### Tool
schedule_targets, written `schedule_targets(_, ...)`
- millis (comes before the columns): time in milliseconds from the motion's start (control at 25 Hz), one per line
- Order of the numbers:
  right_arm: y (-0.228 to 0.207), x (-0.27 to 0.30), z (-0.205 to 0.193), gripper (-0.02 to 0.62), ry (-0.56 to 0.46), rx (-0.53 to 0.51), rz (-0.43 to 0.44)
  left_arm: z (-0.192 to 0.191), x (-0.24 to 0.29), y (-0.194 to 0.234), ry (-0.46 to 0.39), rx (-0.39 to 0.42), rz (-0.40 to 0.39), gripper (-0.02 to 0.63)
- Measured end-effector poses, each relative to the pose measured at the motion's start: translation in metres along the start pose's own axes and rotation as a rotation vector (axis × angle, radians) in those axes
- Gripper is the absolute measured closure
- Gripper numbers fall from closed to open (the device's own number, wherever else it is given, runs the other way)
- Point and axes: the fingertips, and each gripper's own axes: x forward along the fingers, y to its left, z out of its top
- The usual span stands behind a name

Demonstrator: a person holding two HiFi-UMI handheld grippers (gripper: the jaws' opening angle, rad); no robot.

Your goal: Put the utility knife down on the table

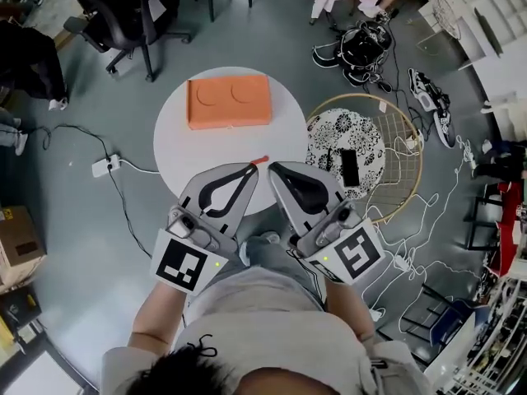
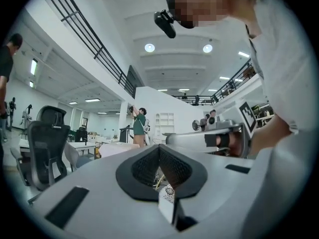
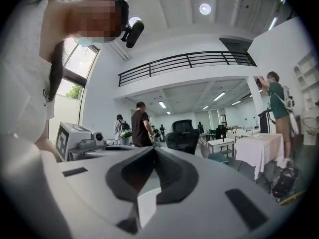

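Note:
In the head view a short orange-red piece, the utility knife (image 1: 260,160), shows on the round white table (image 1: 206,151), just past the tip of my left gripper (image 1: 252,168). The rest of the knife is hidden behind that tip. I cannot tell whether the two touch. My left gripper (image 2: 159,148) is shut, and no knife shows between its jaws in its own view. My right gripper (image 1: 273,169) sits right beside it, tip to tip over the table's near edge. The right gripper (image 3: 152,151) is also shut with nothing in it.
A flat orange box (image 1: 229,101) lies on the table's far half. To the right stands a round wire basket (image 1: 408,159) with a patterned cushion and a dark phone (image 1: 349,167). Cables and a power strip (image 1: 105,166) lie on the floor. An office chair (image 1: 136,11) stands at far left.

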Motion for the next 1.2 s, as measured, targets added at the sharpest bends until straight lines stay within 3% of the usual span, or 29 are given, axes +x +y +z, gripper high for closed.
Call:
schedule_targets(480, 0.013, -0.003, 0.008, 0.586, -0.028, -0.008, 0.053, 0.013, -0.011, -0.004, -0.040, 0.014, 0.042, 0.597)
schedule_targets(1200, 0.020, -0.006, 0.012, 0.586, -0.035, -0.018, 0.034, 0.017, -0.014, -0.009, -0.041, 0.031, 0.004, 0.597)
